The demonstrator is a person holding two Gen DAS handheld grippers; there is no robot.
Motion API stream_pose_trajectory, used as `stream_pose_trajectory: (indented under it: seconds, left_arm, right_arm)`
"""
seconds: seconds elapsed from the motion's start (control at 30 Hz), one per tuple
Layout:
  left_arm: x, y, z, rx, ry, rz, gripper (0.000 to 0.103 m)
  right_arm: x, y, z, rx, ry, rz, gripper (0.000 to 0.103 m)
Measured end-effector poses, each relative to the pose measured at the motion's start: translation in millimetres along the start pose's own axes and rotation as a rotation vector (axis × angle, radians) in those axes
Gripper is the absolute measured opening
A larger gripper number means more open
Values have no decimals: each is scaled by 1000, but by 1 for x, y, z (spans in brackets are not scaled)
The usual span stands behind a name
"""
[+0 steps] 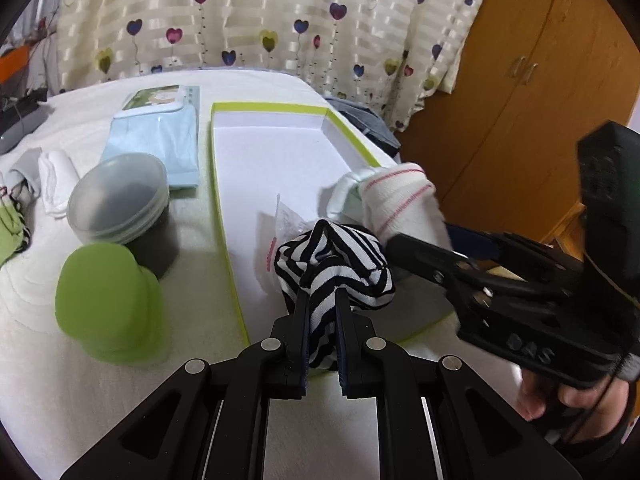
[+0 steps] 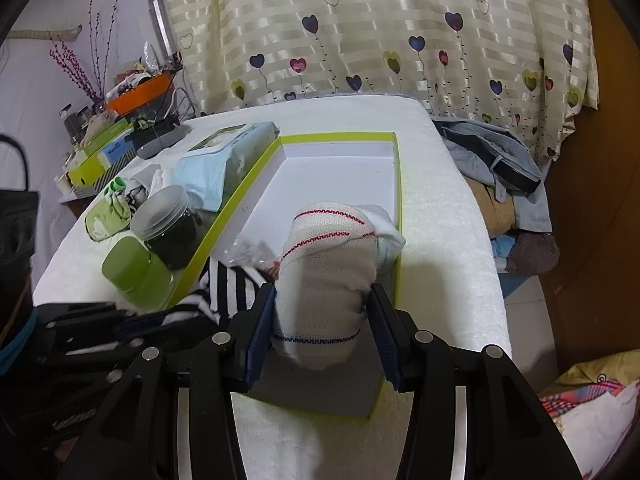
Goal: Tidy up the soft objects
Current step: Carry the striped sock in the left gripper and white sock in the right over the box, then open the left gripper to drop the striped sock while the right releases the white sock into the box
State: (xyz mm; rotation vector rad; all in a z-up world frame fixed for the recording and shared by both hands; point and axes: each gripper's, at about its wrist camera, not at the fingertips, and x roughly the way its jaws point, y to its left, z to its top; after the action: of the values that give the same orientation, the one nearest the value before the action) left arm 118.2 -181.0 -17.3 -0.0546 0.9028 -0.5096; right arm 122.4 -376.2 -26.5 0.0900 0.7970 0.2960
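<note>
L gripper (image 1: 323, 300): jaws nearly together, clamped on the striped sock bundle (image 1: 334, 268). Bundle sticks out fwd past the tips, long axis roughly in line w/ the fingers, bulk hanging over the near end of the green-rimmed box (image 1: 224, 216). In the R wrist view the same stripes show at lower left, at the box's near-left corner.

R gripper (image 2: 322, 308): jaws wide apart, the white sock roll (image 2: 326, 276) between them. Left pad looks in contact w/ the fabric; right pad just beside it, a thin gap possible — can't tell if it still presses. Judgement: a loose hold or a release in progress, not a firm clamp. Roll's long axis runs away from the jaws, its far end w/ red stitch lines resting against the box's right wall, inside the box.

Key relation: both soft items sit at the near end of the box, white roll right of the striped bundle, close together. A clear plastic bag (image 2: 250, 250) lies on the box floor just beyond them. Far half of the box is bare.

Outside the box, left, on the white-covered desk (image 2: 440, 208): green container (image 1: 106, 300), dark lidded jar (image 1: 120, 200), more socks (image 1: 56, 180), then a light-blue pack (image 1: 160, 148).

Next (est.): R backs straight out; L lowers the bundle beside the roll and opens.
</note>
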Motion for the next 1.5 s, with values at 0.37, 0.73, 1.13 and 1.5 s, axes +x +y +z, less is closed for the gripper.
stream_pose_trajectory:
  seconds: [0.37,0.73,1.13,1.5]
  left_arm:
    - [14,5,18,-8,-35,91,11]
    - [-13,-6,10,25,-86,45,27]
    - [-59,-5,-6,24,-162,45,27]
    - [-87,10,-16,-7,-201,88,27]
  right_arm:
    - [1,0,2,-26,-8,-19,49]
    - [-18,3,1,-11,-47,-29,49]
    - [-46,24,-3,-3,-86,-36,49]
    - [-61,53,-4,-33,-124,-7,55]
